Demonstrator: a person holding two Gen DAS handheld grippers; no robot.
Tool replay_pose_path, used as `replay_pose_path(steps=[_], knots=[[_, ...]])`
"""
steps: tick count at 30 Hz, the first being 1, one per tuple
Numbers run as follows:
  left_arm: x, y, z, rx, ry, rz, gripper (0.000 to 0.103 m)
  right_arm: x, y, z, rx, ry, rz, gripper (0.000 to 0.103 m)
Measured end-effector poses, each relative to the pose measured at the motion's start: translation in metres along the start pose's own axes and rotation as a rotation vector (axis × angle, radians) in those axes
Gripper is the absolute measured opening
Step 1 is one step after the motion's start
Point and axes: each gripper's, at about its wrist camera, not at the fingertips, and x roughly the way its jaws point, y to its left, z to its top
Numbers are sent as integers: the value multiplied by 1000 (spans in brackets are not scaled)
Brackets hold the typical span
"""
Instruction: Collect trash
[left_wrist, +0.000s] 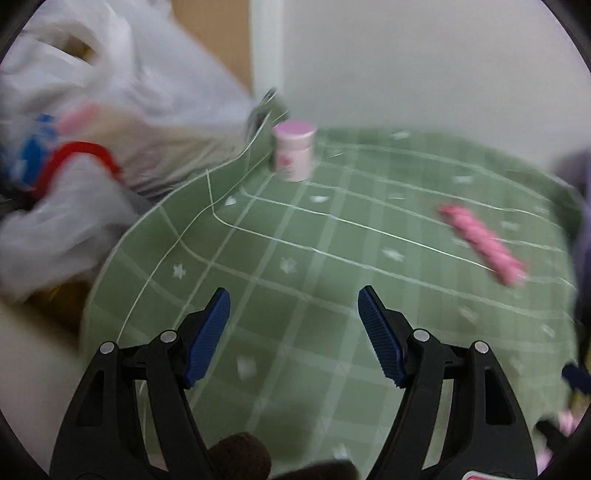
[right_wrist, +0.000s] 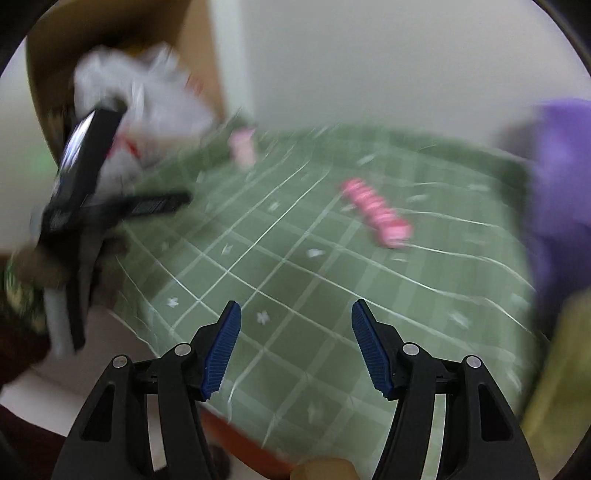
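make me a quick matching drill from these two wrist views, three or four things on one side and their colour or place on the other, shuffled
Things:
1. small jar
2. twisted wrapper
3. tablecloth
4. plastic bag

Descriptions:
a. green with a white grid and little flowers
b. pink, lying flat toward the right of the table
c. white, bunched up off the table's left edge
d. pale pink, standing upright near the far left corner

Pairs: 1-d, 2-b, 3-a, 4-c

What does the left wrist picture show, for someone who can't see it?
An open left gripper over a green checked cloth, nothing between its jaws. A pink-capped bottle stands far back, a pink wrapper lies right, white bags pile left.
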Motion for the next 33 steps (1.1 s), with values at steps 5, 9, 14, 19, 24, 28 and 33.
replay_pose_path(steps=[5,9,14,19,24,28,33], knots=[[65,-9,34,-39,41,23,69,95,-3,48,-133,67,55,59],[99,-19,51,-22,28,-1,71,126,-14,66,-146,67,89,59],[106,-23,53,5,10,8,82,129,-17,65,-222,15,121,62],[106,-22,52,10,11,12,82,127,-17,65,-231,15,115,63],[106,-22,52,10,11,12,82,130,-17,65,-234,16,116,64],[107,-23,52,10,12,12,82,130,-17,65,-236,16,116,64],[106,-23,52,10,12,12,82,130,-17,65,-236,16,116,64]])
